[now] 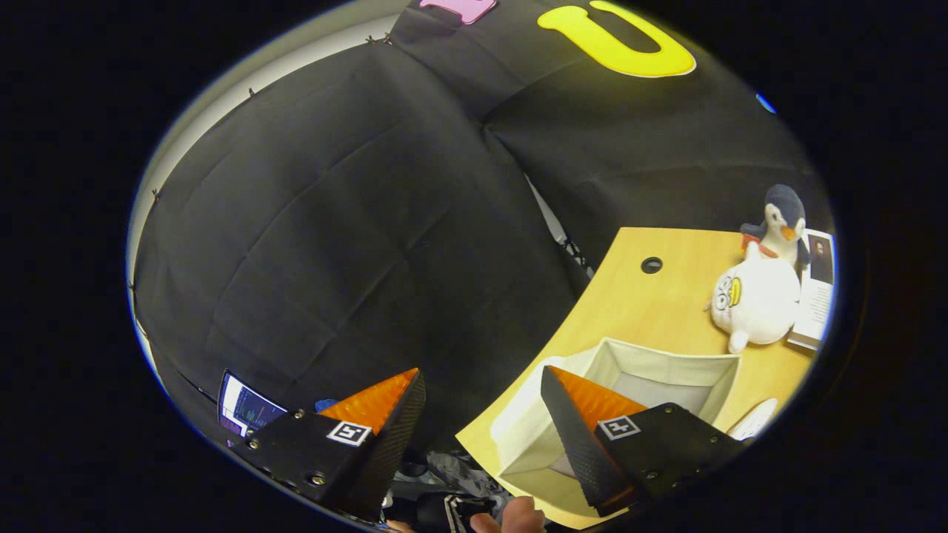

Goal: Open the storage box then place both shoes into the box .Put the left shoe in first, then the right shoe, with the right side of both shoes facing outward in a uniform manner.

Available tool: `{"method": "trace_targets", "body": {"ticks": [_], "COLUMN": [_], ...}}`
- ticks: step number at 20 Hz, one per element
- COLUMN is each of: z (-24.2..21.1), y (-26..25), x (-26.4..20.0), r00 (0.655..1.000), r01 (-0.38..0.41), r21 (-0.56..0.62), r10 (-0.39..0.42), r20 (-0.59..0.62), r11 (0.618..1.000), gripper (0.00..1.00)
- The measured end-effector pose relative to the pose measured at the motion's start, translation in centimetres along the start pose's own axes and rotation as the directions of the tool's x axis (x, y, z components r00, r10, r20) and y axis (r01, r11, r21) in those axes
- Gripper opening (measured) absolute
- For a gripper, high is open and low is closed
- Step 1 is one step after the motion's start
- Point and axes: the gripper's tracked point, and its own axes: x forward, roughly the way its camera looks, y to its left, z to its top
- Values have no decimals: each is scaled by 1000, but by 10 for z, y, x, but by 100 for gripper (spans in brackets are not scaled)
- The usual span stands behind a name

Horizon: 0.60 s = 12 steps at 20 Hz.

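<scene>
The storage box (652, 374) is a pale fabric bin standing open on the wooden table (644, 303), and its inside looks empty. My gripper (481, 385) is open, fingers wide apart, with nothing between them. One finger (585, 422) overlaps the box's near corner; the other finger (378, 414) hangs off the table's side, in front of the black cloth. Something grey and dark, perhaps a shoe (444, 481), lies low between the fingers, too cut off to tell. A person's fingertips (518, 514) show just beneath it.
A white plush toy (755, 300) and a penguin plush (781, 218) sit on the table beyond the box, next to a printed card or book (815, 296). The tabletop has a round cable hole (652, 265). A lit screen (244, 407) glows beside the off-table finger.
</scene>
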Motion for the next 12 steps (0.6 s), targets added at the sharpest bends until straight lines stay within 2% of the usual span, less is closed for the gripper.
{"method": "trace_targets", "body": {"ticks": [7, 12], "z": [-2, -36], "y": [-59, -129], "x": [-75, -127], "r00": [995, 973], "r01": [94, 231], "r21": [43, 69], "r10": [-95, -232], "r20": [37, 6], "r11": [995, 970], "gripper": [96, 96]}}
